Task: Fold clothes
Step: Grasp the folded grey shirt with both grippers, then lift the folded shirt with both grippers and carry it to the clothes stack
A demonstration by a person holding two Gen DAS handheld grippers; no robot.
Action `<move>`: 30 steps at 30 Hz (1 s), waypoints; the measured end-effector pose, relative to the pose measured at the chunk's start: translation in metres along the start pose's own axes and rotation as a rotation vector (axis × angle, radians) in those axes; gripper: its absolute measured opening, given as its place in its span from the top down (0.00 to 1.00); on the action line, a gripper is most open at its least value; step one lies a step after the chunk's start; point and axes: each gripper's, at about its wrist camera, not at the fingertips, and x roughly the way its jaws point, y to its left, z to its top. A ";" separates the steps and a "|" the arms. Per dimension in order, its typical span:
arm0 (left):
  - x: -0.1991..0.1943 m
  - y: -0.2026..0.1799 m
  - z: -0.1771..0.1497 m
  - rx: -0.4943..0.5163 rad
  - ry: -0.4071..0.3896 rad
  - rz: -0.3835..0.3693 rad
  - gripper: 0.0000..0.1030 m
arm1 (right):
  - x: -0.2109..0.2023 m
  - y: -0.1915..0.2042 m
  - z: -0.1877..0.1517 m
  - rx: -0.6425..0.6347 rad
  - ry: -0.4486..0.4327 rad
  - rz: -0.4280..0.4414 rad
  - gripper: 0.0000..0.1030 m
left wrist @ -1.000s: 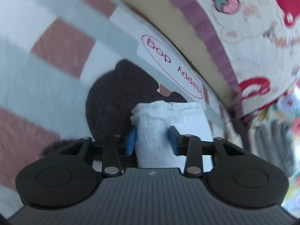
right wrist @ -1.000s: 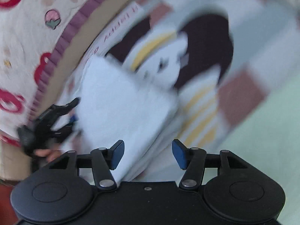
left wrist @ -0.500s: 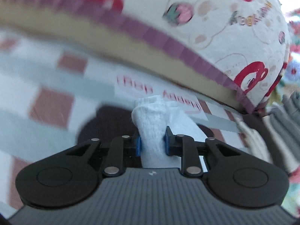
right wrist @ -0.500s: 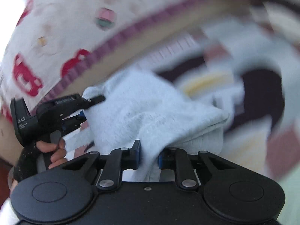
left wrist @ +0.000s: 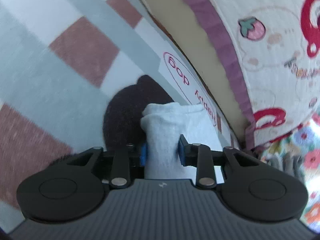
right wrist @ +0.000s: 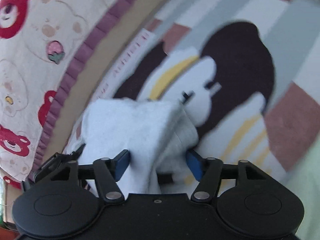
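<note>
- Meanwhile, on a checked rug (left wrist: 84, 52) printed with a cartoon dog, the left gripper (left wrist: 162, 153) pinches a bunched fold of pale grey garment (left wrist: 166, 132); its jaws, narrow, have just eased slightly apart, pads touching the cloth.
- Centre, the garment (right wrist: 132, 128) lies in a loose heap on the rug (right wrist: 296, 108), just beside a bed's purple-trimmed, bear-print quilt (right wrist: 30, 46).
- Right, the right gripper (right wrist: 158, 163) has just sprung wide, cloth draped between its pads, loose on the right side.
</note>
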 end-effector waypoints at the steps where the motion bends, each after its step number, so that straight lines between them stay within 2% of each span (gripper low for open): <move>1: 0.003 -0.003 0.002 0.023 0.003 0.002 0.66 | 0.006 0.006 0.000 -0.039 -0.025 0.002 0.31; 2: 0.007 -0.008 0.003 0.056 0.000 0.004 0.63 | 0.013 0.012 0.003 -0.083 -0.030 0.006 0.45; 4: 0.013 -0.017 0.002 0.140 -0.027 0.001 0.62 | 0.028 0.024 0.012 -0.170 -0.026 0.001 0.64; 5: 0.015 -0.023 0.001 0.194 -0.043 0.016 0.65 | 0.029 0.026 0.017 -0.196 -0.027 0.008 0.69; 6: 0.012 -0.030 -0.001 0.240 -0.057 0.015 0.75 | 0.023 0.028 0.021 -0.215 -0.032 0.021 0.71; 8: 0.006 -0.046 -0.005 0.330 -0.086 0.008 0.78 | 0.003 0.035 0.030 -0.270 -0.056 0.046 0.75; 11: -0.020 -0.086 -0.011 0.410 -0.133 -0.077 0.78 | -0.041 0.056 0.039 -0.411 -0.130 0.056 0.76; 14: -0.049 -0.129 -0.024 0.476 -0.169 -0.168 0.78 | -0.093 0.067 0.044 -0.487 -0.208 0.057 0.76; 19: -0.099 -0.193 -0.060 0.614 -0.222 -0.281 0.78 | -0.186 0.076 0.048 -0.546 -0.302 0.066 0.76; 22: -0.122 -0.227 -0.077 0.637 -0.242 -0.339 0.78 | -0.238 0.079 0.048 -0.576 -0.335 0.086 0.76; 24: -0.132 -0.252 -0.090 0.673 -0.228 -0.370 0.78 | -0.265 0.073 0.045 -0.567 -0.342 0.102 0.76; 27: -0.142 -0.295 -0.104 0.733 -0.178 -0.403 0.78 | -0.303 0.056 0.047 -0.444 -0.370 0.154 0.76; 30: -0.148 -0.343 -0.117 0.798 -0.134 -0.412 0.78 | -0.341 0.053 0.050 -0.451 -0.433 0.166 0.76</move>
